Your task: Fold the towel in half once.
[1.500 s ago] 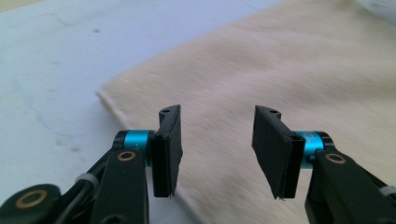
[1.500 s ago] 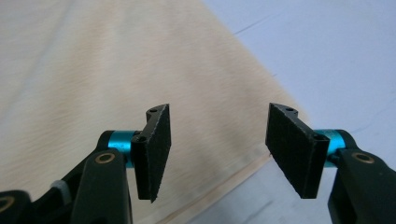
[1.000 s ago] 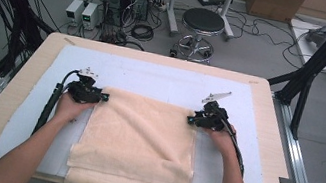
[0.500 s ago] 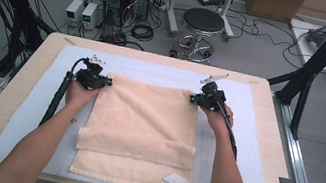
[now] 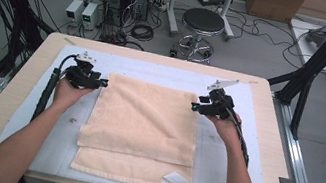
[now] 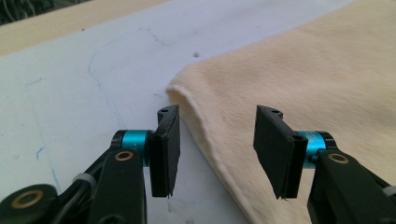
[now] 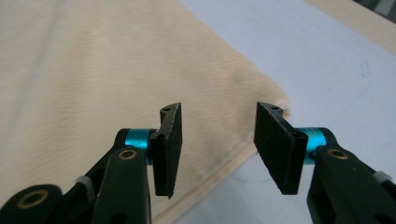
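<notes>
Bench (image 5: 10,110) of pale wood comes first, topped by a light blue-grey mat (image 5: 68,128) bearing faint blue pen strokes that spell nothing readable. On the mat lies the cream terry towel (image 5: 146,119), folded so that its upper layer ends short of the near edge and a strip of the lower layer sticks out toward the person. A small white label (image 5: 176,179) sits on that strip near its right corner; any writing on it is too small to tell. No brand can be read anywhere on the bench or the tools.

At the towel's far left corner hangs the left black two-jaw tool (image 5: 101,82), held in the person's left hand (image 5: 69,95); at the far right corner hangs the right black two-jaw tool (image 5: 194,107), in the right hand (image 5: 226,125). Both have just been opening, and each now stands parted with nothing clamped.

The high view gives the whole fold and the label. The left gripper view adds what it cannot: the towel corner (image 6: 175,88) bulging up off the mat below the spread jaws, untouched. The right gripper view likewise shows the layered towel edge (image 7: 224,168) passing under the gap, with the pads clear of the cloth.
</notes>
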A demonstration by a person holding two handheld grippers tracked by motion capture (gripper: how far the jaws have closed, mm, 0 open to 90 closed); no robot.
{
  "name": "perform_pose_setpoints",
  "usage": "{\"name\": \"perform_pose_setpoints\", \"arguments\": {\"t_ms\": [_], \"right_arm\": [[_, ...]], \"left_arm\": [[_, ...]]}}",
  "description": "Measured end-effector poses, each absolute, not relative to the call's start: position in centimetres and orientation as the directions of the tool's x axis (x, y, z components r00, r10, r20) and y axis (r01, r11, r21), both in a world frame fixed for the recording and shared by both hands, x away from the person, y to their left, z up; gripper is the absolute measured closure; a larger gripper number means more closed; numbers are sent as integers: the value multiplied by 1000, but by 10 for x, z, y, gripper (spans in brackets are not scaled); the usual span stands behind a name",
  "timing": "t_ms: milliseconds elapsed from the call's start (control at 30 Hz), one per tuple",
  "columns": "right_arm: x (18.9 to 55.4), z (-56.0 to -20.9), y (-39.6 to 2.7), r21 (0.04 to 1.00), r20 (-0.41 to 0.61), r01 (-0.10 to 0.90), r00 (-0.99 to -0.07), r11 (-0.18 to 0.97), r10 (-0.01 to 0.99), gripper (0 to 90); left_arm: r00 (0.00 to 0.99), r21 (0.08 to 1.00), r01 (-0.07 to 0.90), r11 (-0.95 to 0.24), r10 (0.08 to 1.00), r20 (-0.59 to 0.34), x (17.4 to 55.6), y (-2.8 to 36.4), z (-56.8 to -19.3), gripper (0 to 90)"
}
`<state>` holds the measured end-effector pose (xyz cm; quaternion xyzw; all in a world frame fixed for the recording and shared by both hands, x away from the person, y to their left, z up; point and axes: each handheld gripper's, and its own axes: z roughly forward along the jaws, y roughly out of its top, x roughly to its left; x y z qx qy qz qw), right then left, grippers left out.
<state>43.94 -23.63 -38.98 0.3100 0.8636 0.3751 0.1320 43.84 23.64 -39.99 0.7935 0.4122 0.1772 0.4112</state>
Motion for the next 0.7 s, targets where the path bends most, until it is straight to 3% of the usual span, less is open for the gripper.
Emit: {"name": "perform_pose_setpoints", "arguments": {"t_ms": [367, 700], "right_arm": [[354, -371, -234, 773, -27, 310, -856, 554, 516, 488], [312, -393, -221, 734, -38, 253, -911, 630, 410, 517]], "left_arm": [[727, 827, 398, -396, 686, -22, 350, 238, -393, 481], [817, 819, 326, -471, 577, 6, 293, 229, -405, 499]]}}
